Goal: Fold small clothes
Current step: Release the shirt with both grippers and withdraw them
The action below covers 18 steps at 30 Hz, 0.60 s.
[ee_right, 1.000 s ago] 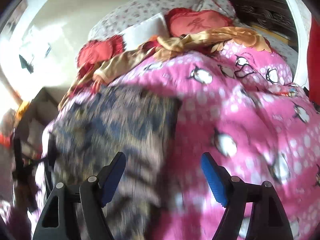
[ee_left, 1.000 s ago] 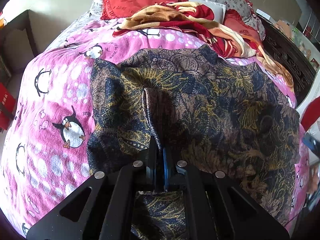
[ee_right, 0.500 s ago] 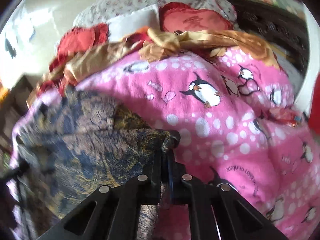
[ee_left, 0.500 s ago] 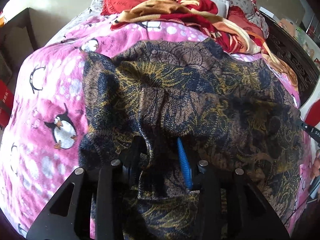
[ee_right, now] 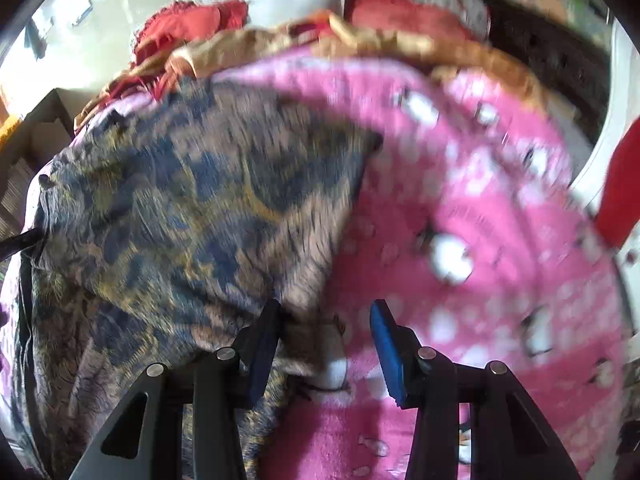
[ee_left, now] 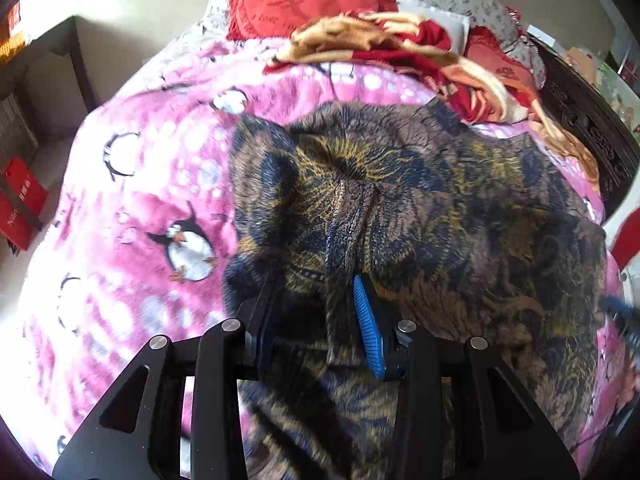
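Both tools stand over a dark patterned garment (ee_left: 420, 208) spread on a pink penguin blanket (ee_left: 152, 184) that covers the bed. On the left gripper (ee_left: 320, 316) the jaws are apart, and a raised ridge of the cloth runs up between them; it lies close against the blue pad on the right side, though whether that pad presses it cannot be told, and the other pad stands clear of it. Over at the right gripper (ee_right: 324, 340), whose view is blurred, the jaws have just been opening; they stand apart at the garment's near right corner, the cloth's edge lying by the left finger and bare pink blanket under the right one. At the far end of the bed lie a red cushion (ee_left: 300, 0) and a crumpled red and gold cloth (ee_left: 400, 44).
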Tool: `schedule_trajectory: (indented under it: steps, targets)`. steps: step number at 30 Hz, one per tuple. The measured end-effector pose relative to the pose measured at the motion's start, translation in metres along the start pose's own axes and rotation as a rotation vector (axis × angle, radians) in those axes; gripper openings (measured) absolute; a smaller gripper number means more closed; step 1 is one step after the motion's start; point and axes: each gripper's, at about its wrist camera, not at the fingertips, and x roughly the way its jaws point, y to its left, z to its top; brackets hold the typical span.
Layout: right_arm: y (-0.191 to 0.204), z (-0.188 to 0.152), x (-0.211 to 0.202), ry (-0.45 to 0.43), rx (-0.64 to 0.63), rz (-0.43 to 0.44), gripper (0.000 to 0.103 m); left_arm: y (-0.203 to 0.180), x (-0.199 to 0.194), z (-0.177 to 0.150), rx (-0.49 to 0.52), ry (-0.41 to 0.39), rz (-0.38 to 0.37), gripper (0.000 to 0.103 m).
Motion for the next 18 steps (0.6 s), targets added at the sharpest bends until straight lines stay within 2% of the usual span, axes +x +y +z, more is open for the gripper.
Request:
schedule_trajectory:
  steps: [1, 3, 5, 6, 8, 12, 16, 18]
  targets:
    - [0.005, 0.004, -0.008, -0.032, -0.017, -0.008, 0.043, 0.002, -0.005, -0.003, 0.004, -0.007, -0.003, 0.036]
    - [0.02, 0.017, -0.02, -0.086, -0.045, 0.04, 0.043, 0.003, -0.008, -0.007, 0.011, -0.005, -0.006, 0.036]
    - [0.036, 0.026, -0.018, -0.104, -0.068, 0.072, 0.043, 0.003, 0.0, -0.012, 0.021, 0.02, 0.004, 0.036]
    - [0.045, 0.032, -0.011, -0.104, -0.084, 0.058, 0.043, 0.003, 0.005, -0.014, 0.025, 0.033, 0.016, 0.036]
    - [0.055, 0.043, 0.009, -0.089, -0.086, 0.041, 0.043, 0.004, 0.015, -0.015, 0.024, 0.048, 0.027, 0.036]
    - [0.043, 0.059, 0.049, -0.021, 0.011, 0.056, 0.043, 0.004, 0.018, -0.012, 0.013, 0.05, 0.032, 0.036]
    - [0.044, 0.05, 0.023, -0.008, -0.008, 0.096, 0.047, 0.01, 0.004, -0.013, 0.001, 0.045, 0.001, 0.036]
    - [0.042, 0.035, 0.011, 0.003, -0.027, 0.082, 0.05, 0.012, -0.004, -0.018, 0.005, 0.036, -0.004, 0.036]
